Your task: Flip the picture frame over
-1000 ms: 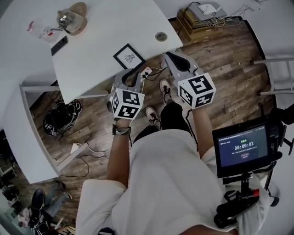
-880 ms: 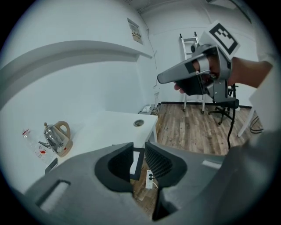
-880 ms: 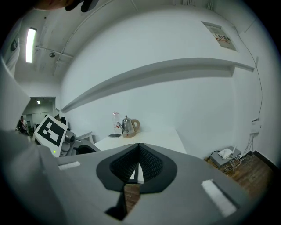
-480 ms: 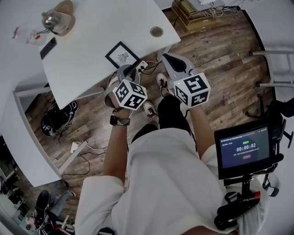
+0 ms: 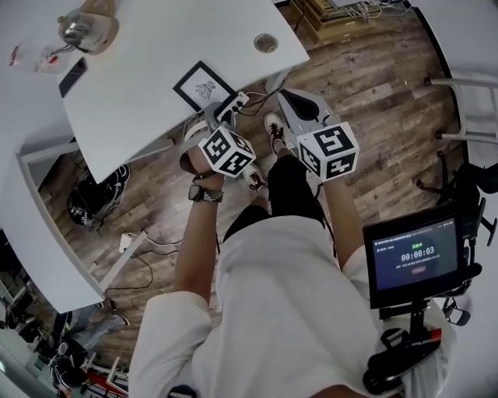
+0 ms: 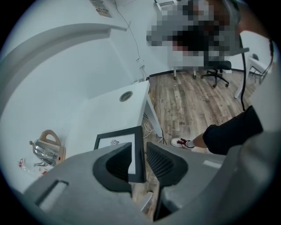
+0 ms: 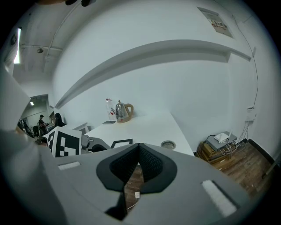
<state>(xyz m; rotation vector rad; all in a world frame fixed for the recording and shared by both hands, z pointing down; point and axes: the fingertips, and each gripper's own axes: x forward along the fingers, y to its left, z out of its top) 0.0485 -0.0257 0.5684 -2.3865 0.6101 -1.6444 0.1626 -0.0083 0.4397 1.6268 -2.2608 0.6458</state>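
The black picture frame (image 5: 204,85) lies face up near the white table's front edge (image 5: 140,148), showing a small drawing on white. My left gripper (image 5: 222,113) points down at its near right corner. In the left gripper view the frame (image 6: 116,141) fills the space ahead, and its corner shows in the gap of the left gripper (image 6: 139,147). The jaws have just been opening and the pads do not touch it. My right gripper (image 5: 285,94) hangs off the table's edge over the floor, right of the frame. In its own view the right gripper (image 7: 138,146) is shut on nothing.
A kettle (image 5: 85,23), a phone (image 5: 74,76) and a round grommet (image 5: 265,42) sit further back on the table. A white power strip (image 5: 236,102) with cables lies on the wood floor below the frame. A monitor on a stand (image 5: 412,253) is at the right.
Both grippers have sunk toward the table's front edge. The left one has rolled and tipped downward, closing in on the frame's corner, and its jaws stand wider.
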